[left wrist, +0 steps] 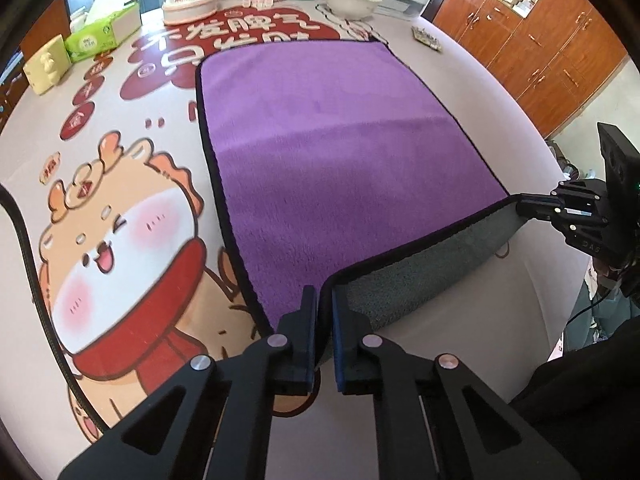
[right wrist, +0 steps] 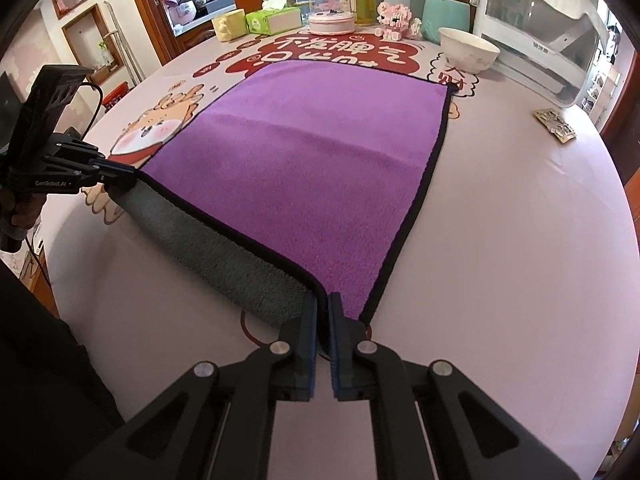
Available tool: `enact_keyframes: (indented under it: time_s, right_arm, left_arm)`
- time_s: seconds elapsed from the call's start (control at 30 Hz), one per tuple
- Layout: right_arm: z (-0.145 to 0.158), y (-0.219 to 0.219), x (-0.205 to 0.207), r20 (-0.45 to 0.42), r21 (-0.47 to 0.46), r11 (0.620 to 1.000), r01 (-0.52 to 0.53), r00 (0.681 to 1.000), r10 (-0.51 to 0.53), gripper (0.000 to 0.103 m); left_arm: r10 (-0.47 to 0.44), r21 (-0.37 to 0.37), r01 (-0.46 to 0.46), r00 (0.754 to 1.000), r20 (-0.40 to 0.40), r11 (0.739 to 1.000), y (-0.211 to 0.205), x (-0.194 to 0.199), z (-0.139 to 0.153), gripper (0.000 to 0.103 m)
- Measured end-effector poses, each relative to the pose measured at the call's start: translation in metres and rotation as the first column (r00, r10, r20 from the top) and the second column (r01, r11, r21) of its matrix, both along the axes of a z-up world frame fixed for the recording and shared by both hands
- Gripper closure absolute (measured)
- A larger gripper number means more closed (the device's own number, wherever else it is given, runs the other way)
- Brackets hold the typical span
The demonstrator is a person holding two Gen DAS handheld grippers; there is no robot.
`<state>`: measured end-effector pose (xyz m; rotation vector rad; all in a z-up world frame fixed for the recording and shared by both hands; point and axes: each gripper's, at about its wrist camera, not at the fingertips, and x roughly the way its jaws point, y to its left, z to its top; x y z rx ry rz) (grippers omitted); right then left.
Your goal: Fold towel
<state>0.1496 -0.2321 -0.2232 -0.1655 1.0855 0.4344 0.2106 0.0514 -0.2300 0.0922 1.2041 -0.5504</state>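
A purple towel [left wrist: 320, 132] with a black hem and grey underside lies spread on the table; it also shows in the right wrist view [right wrist: 320, 160]. My left gripper [left wrist: 325, 296] is shut on its near left corner, lifted a little off the table. My right gripper [right wrist: 323, 300] is shut on its near right corner, also lifted. The near edge hangs between them with the grey underside [right wrist: 224, 240] showing. The right gripper shows in the left wrist view [left wrist: 524, 206], the left gripper in the right wrist view [right wrist: 132, 176].
A round table [right wrist: 520, 240] carries a cartoon-print mat [left wrist: 120, 220]. At the far side stand a white bowl [right wrist: 470, 48], a tissue box [right wrist: 274, 20], a pink block toy [right wrist: 396, 18], a glass dome [right wrist: 332, 0] and a white appliance [right wrist: 548, 40]. A small packet [right wrist: 556, 124] lies right.
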Motion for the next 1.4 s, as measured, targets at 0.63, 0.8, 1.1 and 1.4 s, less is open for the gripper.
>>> enact_keyframes:
  time_s: [0.63,0.8,1.1,1.4]
  right_arm:
    - [0.07,0.0,0.044,0.2,-0.035,0.999,-0.03,0.979,0.037,0.099]
    - [0.082,0.002,0.063,0.239,-0.073,0.996,-0.058,0.968,0.074,0.099]
    - [0.09,0.003,0.108,0.306,-0.114,0.992,-0.05,0.948,0.083,0.099]
    - [0.083,0.002,0.158,0.366,-0.142,0.989,-0.027,0.927,0.077,0.099]
  left_arm:
    - [-0.032,-0.008,0.035,0.972,0.232,0.999,0.001,0.036,0.077,0.098]
    - [-0.05,0.008,0.05,0.957,0.284,0.999,0.0,0.055,0.09,0.098]
    - [-0.051,0.022,0.046,0.934,0.355,0.999,-0.007,0.101,0.1,0.098]
    - [-0.005,0.008,0.002,0.924,0.382,1.0,-0.009,0.152,0.088,0.097]
